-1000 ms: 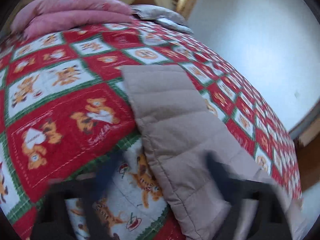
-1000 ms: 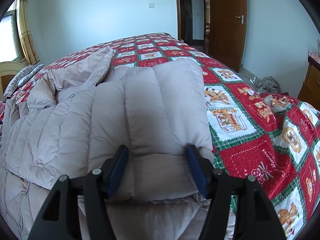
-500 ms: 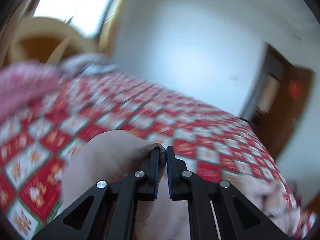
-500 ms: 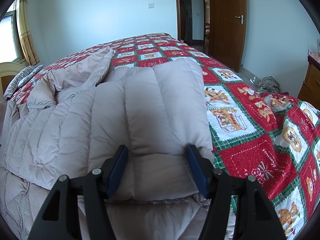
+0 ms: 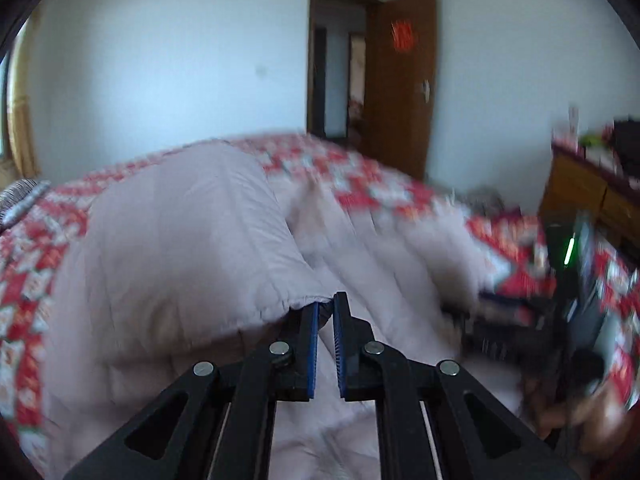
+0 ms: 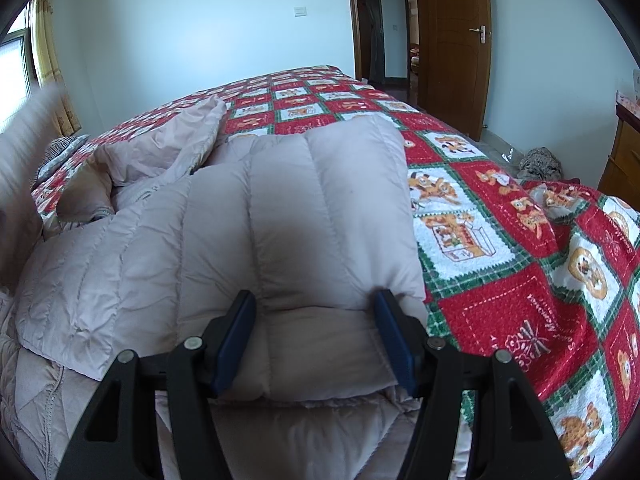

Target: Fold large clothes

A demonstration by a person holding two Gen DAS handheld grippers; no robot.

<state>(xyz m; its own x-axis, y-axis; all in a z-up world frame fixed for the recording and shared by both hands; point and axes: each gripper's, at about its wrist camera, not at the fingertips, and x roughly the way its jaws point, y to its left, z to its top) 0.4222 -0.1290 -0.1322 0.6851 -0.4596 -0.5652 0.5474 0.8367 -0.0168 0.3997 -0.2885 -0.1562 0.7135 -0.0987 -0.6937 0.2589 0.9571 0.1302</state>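
Note:
A large beige quilted down coat [image 6: 300, 208] lies spread on the bed. My left gripper [image 5: 326, 309] is shut on the edge of a loose part of the coat [image 5: 180, 240], which hangs lifted and draped over the coat's body [image 5: 380, 264]; this view is blurred by motion. That lifted part shows as a beige blur [image 6: 22, 168] at the left edge of the right wrist view. My right gripper [image 6: 316, 330] is open and low over the near end of a folded-over panel, one blue pad on each side of it.
A red, green and white patchwork bedspread [image 6: 500, 240] covers the bed. An open brown door [image 6: 452, 40] is behind, a wooden dresser [image 6: 624, 152] at the right, a heap of cloth [image 6: 538, 164] on the floor. A person's hand [image 5: 576, 416] shows at the lower right.
My left gripper shut on the coat's edge, then rolled and swung it up and across from the pillow end toward the door side. The right gripper stayed still.

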